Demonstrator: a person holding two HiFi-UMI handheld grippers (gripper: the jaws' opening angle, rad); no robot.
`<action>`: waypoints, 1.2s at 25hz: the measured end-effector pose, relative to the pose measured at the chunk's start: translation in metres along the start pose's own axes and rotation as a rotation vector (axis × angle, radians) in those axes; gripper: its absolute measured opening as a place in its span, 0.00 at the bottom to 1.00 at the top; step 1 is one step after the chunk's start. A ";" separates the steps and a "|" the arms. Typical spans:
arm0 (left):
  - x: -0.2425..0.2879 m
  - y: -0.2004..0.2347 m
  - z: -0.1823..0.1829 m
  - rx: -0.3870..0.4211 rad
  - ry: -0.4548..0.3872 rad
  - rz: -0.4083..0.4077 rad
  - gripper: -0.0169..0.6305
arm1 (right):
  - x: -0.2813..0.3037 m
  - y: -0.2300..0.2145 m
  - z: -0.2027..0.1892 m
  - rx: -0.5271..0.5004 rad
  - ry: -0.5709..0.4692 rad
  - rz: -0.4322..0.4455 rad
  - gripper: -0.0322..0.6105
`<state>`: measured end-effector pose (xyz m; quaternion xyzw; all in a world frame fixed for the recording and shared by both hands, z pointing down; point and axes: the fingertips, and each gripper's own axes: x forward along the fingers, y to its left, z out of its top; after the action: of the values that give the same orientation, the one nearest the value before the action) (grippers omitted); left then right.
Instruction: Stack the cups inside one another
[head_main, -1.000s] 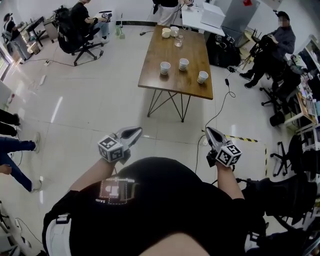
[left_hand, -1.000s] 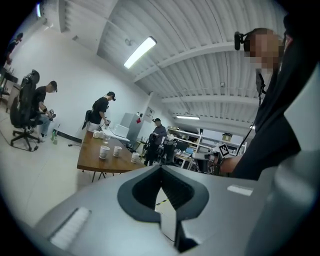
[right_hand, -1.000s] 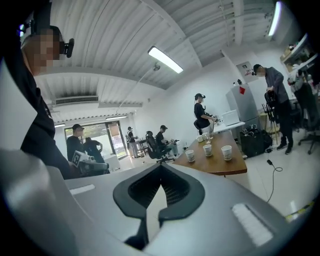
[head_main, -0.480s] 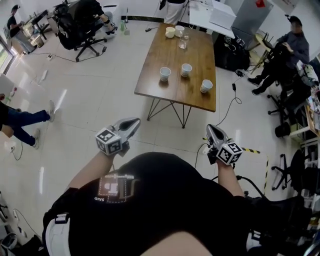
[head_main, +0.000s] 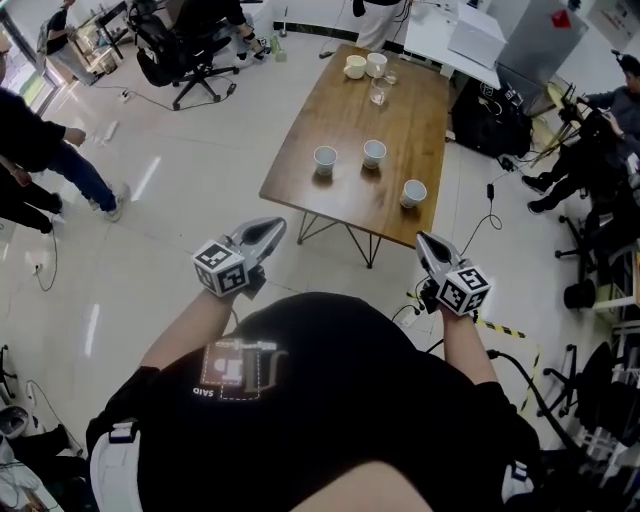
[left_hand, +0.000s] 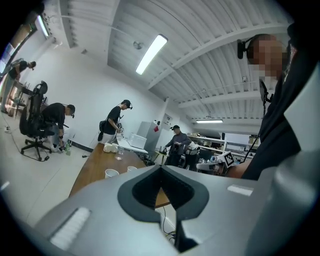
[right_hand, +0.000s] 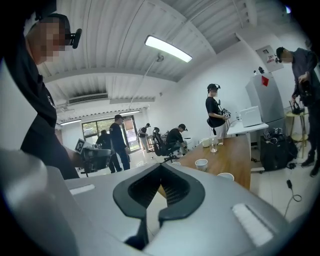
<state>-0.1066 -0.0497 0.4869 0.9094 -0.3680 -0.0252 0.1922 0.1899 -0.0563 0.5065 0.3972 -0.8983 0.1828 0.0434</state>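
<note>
Three white cups stand apart on the wooden table (head_main: 345, 195): a left cup (head_main: 325, 159), a middle cup (head_main: 374, 153) and a right cup (head_main: 413, 192) near the front edge. Two more white cups (head_main: 365, 66) and a clear glass (head_main: 379, 93) sit at the table's far end. My left gripper (head_main: 268, 233) is shut and empty, held out over the floor short of the table's front left corner. My right gripper (head_main: 427, 245) is shut and empty, just in front of the table's front edge. In the right gripper view two cups (right_hand: 201, 163) show beyond the jaws.
People stand and sit around the room: one walking at the left (head_main: 40, 150), one at the table's far end (head_main: 385, 10), one seated at the right (head_main: 610, 110). An office chair (head_main: 190, 55) stands at the back left. Cables (head_main: 490, 235) and a striped floor strip (head_main: 500, 328) lie at the right.
The table and cups have come closer and lower in the head view as I walk toward them. Both grippers stayed shut in front of my body. The person at left has walked further in.
</note>
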 end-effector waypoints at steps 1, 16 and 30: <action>0.006 0.005 0.000 0.003 0.004 -0.004 0.03 | 0.005 -0.005 0.002 0.005 0.000 0.000 0.07; 0.122 0.150 0.030 0.027 0.129 -0.270 0.03 | 0.133 -0.077 0.032 0.024 0.024 -0.241 0.07; 0.177 0.161 0.041 -0.022 0.059 -0.088 0.03 | 0.193 -0.135 0.041 -0.238 0.228 -0.013 0.22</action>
<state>-0.0917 -0.2888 0.5250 0.9229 -0.3214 -0.0110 0.2118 0.1597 -0.2892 0.5508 0.3718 -0.9002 0.1189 0.1930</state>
